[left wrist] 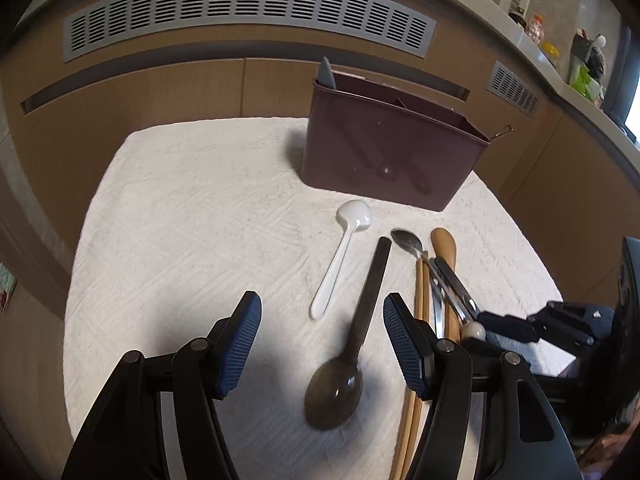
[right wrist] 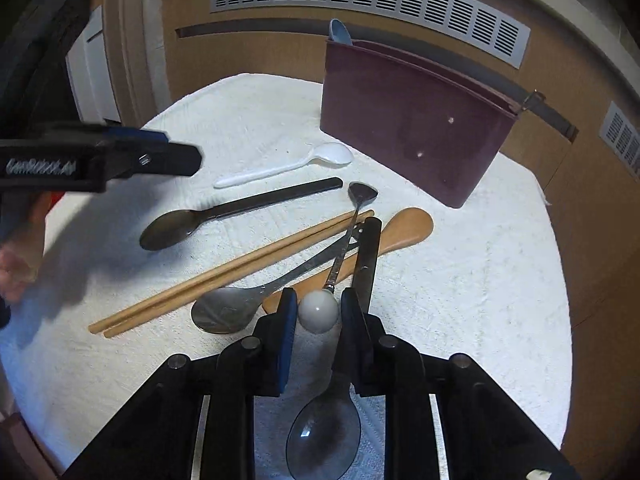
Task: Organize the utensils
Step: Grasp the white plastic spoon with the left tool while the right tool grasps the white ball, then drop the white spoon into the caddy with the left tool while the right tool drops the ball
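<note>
A maroon utensil holder (left wrist: 384, 152) (right wrist: 412, 120) stands on a white towel (left wrist: 192, 220) with a blue-grey utensil (left wrist: 325, 72) in it. A white plastic spoon (left wrist: 340, 256) (right wrist: 280, 166), a dark black-handled spoon (left wrist: 352, 344) (right wrist: 224, 214), chopsticks (right wrist: 224, 276), a wooden spoon (right wrist: 404, 228) and metal spoons (right wrist: 240, 304) lie in front. My left gripper (left wrist: 322, 344) is open above the dark spoon. My right gripper (right wrist: 318, 312) is shut on the white ball end (right wrist: 318, 312) of a small metal spoon (right wrist: 362, 194).
Wooden cabinets with grey vent grilles (left wrist: 240, 12) stand behind the towel. A counter with jars and bottles (left wrist: 560, 48) runs at the far right. A black-handled spoon (right wrist: 332, 428) lies under my right gripper.
</note>
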Motion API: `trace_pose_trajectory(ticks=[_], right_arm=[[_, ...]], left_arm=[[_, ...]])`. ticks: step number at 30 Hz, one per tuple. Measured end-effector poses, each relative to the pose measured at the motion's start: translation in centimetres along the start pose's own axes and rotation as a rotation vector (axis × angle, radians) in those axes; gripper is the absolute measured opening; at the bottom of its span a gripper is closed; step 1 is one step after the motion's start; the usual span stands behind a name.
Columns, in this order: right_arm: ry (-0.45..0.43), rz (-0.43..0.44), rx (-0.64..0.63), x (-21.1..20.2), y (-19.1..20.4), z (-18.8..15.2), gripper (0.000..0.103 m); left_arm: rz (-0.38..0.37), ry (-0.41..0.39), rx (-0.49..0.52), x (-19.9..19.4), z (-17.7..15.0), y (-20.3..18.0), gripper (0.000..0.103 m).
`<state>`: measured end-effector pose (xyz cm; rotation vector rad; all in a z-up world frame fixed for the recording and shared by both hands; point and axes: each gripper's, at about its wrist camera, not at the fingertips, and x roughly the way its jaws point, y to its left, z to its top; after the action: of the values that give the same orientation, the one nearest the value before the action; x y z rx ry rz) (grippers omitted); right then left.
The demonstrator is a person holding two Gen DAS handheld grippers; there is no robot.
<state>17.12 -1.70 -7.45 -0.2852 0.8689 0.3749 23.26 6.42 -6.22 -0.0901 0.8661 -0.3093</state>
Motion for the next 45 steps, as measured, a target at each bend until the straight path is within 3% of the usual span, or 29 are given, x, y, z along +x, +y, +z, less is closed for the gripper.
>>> trace_pose_trajectory(ticks=[5, 7, 9, 11, 15, 19, 21, 22, 25, 35, 45], right_arm=[[-0.036, 0.01, 0.06, -1.3, -1.9, -0.3, 0.019], [-0.058, 0.011, 0.079, -2.1, -2.8, -0.4, 0.019], [-0.075, 0.014, 0.098, -2.6, -3.4, -0.5, 0.019], [-0.086, 0.019, 0.106, -2.9, -3.8, -0.5, 0.019], [-0.095, 0.035, 0.116, -3.3, -4.0, -0.5, 0.019], [-0.1, 0.045, 0.121, -3.7, -3.9, -0.5, 0.019], [-0.103, 0.047, 0.115, -3.8, -3.9, -0.4, 0.019], [-0.104, 0.048, 0.113, -3.9, -3.8, -0.3, 0.019], [-0.109, 0.054, 0.115, -4.5, -3.7, -0.1, 0.019], [-0.241, 0.021, 0.107, -9.8, -3.4, 1.3, 0.019], [-0.281, 0.123, 0.2, -13.3, -4.8, 3.2, 0.019]], left_arm=[[-0.021, 0.048, 0.082, 2.9, 3.2, -1.4, 0.063], [-0.041, 0.08, 0.108, 4.4, 4.4, -2.1, 0.054], [-0.039, 0.116, 0.14, 6.0, 5.6, -3.0, 0.052], [-0.016, 0.152, 0.185, 7.5, 6.3, -3.9, 0.052], [0.119, 0.207, 0.242, 10.2, 7.3, -4.9, 0.052], [0.099, 0.23, 0.189, 11.4, 7.4, -4.4, 0.052], [0.105, 0.202, 0.196, 11.3, 7.0, -4.5, 0.044], [0.099, 0.188, 0.204, 11.0, 6.7, -4.7, 0.034], [0.071, 0.132, 0.169, 8.9, 5.6, -4.6, 0.034], [-0.024, -0.272, -0.048, -6.4, 1.4, -2.6, 0.034], [-0.08, -0.409, -0.051, -12.2, 1.5, -4.0, 0.034]])
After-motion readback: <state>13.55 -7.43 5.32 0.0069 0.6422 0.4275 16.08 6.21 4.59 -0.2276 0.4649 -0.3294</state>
